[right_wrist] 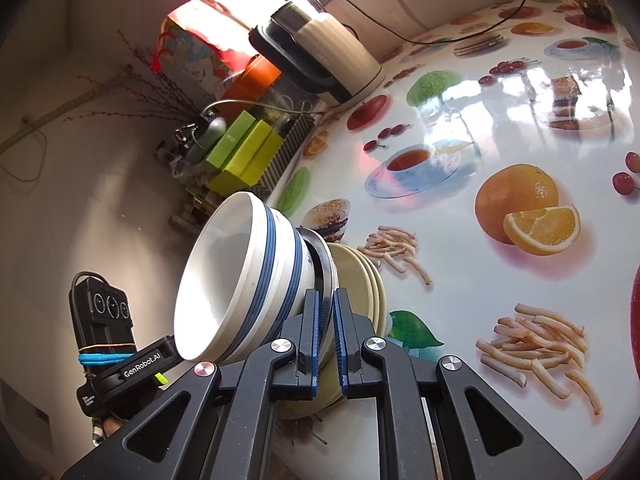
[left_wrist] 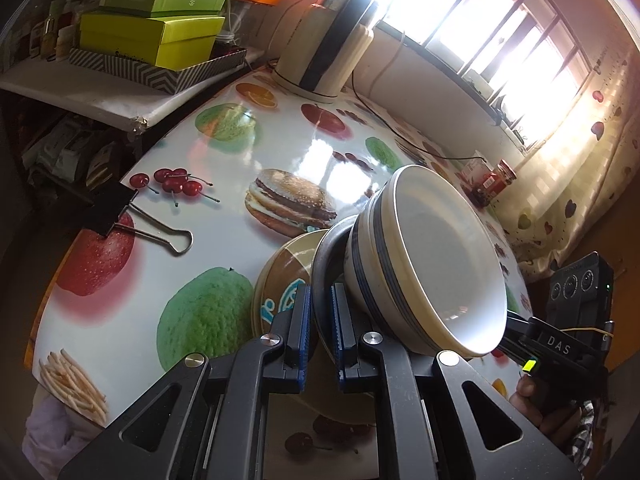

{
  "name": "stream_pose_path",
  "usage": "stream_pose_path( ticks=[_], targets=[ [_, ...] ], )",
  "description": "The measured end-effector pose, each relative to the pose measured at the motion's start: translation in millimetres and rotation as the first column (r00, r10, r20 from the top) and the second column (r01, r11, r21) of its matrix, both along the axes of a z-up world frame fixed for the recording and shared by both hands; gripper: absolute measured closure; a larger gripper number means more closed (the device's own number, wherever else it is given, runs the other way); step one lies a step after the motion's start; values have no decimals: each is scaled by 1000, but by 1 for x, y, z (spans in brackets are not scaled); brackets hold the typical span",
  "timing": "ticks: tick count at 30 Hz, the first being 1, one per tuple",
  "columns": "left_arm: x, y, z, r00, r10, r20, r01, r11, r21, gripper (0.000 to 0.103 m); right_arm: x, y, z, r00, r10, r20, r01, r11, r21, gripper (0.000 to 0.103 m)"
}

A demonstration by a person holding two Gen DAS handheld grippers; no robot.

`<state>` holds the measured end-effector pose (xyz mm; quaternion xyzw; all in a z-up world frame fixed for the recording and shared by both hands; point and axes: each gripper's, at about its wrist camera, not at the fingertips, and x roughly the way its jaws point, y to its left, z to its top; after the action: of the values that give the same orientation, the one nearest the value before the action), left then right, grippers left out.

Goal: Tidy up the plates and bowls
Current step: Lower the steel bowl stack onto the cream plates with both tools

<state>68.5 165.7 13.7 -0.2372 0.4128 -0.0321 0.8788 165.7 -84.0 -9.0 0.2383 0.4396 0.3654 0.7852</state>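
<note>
A stack of white bowls with blue stripes (left_wrist: pixel 432 272) (right_wrist: pixel 240 284) rests on a dark-rimmed plate (left_wrist: pixel 326 256) (right_wrist: pixel 320 264) above beige plates (left_wrist: pixel 280 276) (right_wrist: pixel 360 280). The whole stack is tilted and held over the fruit-print table (left_wrist: pixel 224 152) (right_wrist: pixel 480 128). My left gripper (left_wrist: pixel 320 320) is shut on the plate edge from one side. My right gripper (right_wrist: pixel 327 332) is shut on the opposite plate edge. Each gripper's body shows in the other's view, the right gripper's in the left wrist view (left_wrist: pixel 568 344) and the left gripper's in the right wrist view (right_wrist: pixel 120 364).
A white electric kettle (left_wrist: pixel 324 48) (right_wrist: pixel 320 52) with a black cord stands at the table's back. A binder clip (left_wrist: pixel 132 220) lies at the left edge. Green boxes (left_wrist: pixel 148 32) (right_wrist: pixel 244 148) are stacked on a side shelf. Red jars (left_wrist: pixel 492 178) stand near the window.
</note>
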Motion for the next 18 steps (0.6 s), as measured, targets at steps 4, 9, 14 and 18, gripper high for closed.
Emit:
stream_pose_path(
  ticks=[4,9,14,18],
  targets=[
    [-1,1,0,1000,-1,1,1,1000,-4,94,1,1,0,1000,4,1,-4,1000,-4,93],
    [-2,3,-1,1000,5,4,-5,1000,-22,93,0,1,-1,1000,6,4,-6,1000,-12,93],
    [-3,2,0,1000,12,5,-11,1000,-15,92,0,2,0,1000,7,6,-7,1000,-13,92],
    [-2,1,0,1000,12,5,-12,1000,-1,91,0,3,0,1000,9,12,-9,1000,-26,92]
  ],
)
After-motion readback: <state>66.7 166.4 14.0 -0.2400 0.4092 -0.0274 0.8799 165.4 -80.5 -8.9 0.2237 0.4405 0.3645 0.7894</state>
